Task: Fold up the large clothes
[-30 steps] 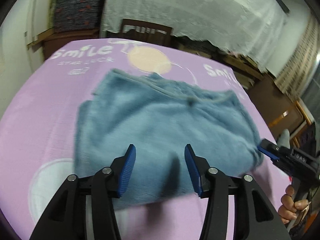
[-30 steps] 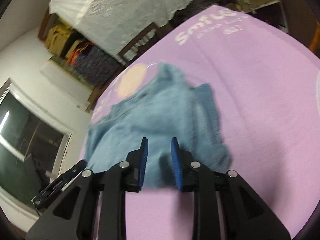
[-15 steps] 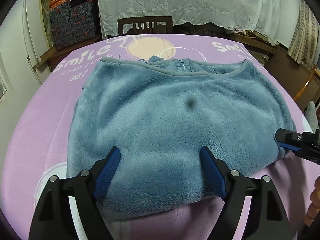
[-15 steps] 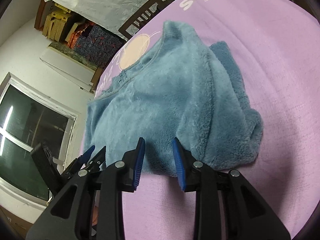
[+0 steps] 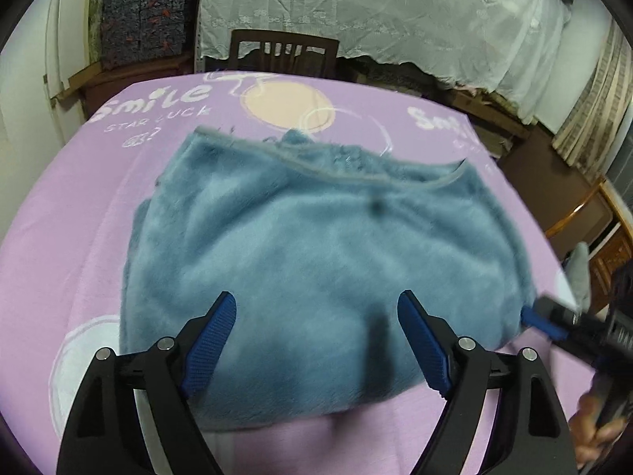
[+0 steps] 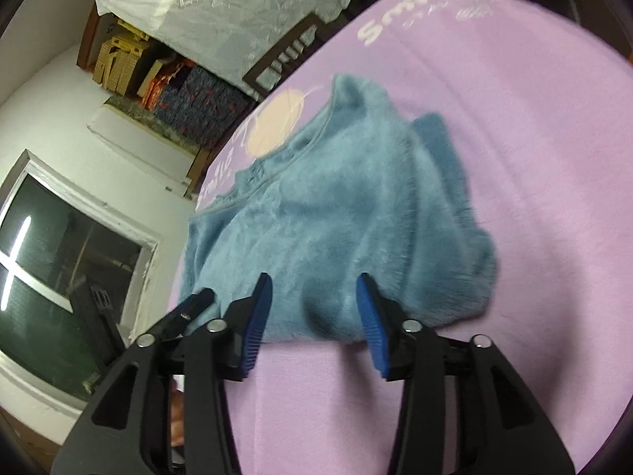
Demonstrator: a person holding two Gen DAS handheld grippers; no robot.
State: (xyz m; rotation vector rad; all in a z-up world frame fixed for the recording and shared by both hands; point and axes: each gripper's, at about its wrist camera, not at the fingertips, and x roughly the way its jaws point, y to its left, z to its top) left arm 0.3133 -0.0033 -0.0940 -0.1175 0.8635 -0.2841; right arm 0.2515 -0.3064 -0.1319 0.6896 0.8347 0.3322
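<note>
both tools (image 5: pixel 316 340) wider, off fleece (image 5: pixel 316 261)

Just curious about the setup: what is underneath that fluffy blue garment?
The blue fleece garment lies folded on a purple printed cloth marked "Smile", with a peach circle partly tucked under its far edge. What the cloth covers, and anything beneath the garment's folds, is hidden.

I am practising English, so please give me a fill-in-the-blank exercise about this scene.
1. The fleece garment is ____ in colour.
2. It lies on a ____ cloth.
3. The word printed beside the peach circle is ____.
4. Behind the table stands a wooden ____.

Missing words: blue; purple; Smile; chair
</note>
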